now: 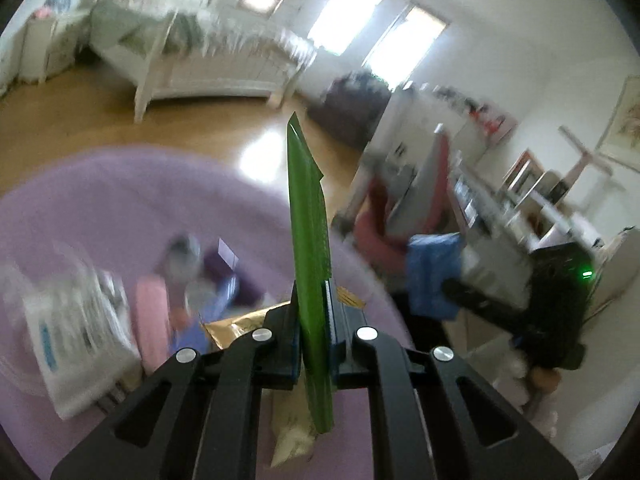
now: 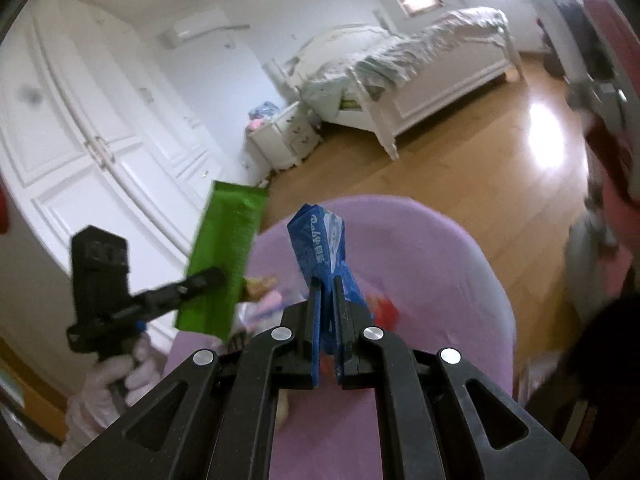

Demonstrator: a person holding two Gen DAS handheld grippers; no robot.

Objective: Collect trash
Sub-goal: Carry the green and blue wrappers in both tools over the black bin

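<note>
A: Holding two pieces now. The left gripper (image 1: 314, 320) has its jaws clamped on the green wrapper (image 1: 310, 240), which stands edge-on above the purple rug (image 1: 100, 200). The right gripper (image 2: 326, 312) has its jaws clamped on the blue wrapper (image 2: 320, 240), also lifted clear of the rug.

B: So both are picked up. Anything binned yet?

A: Not that I can tell. No bin shows clearly in either view.

B: And what is left?

A: Plenty, I judge. On the rug below the left gripper lie a gold packet (image 1: 236, 326), a pink packet (image 1: 152, 320), a white plastic bag (image 1: 72, 340) and some blurred purple bits. The right wrist view shows more litter, something red (image 2: 386, 312) among it.

B: Early going, then.

A: I'd say so: two in hand, the drop-off undone, the pile still waiting.
</note>
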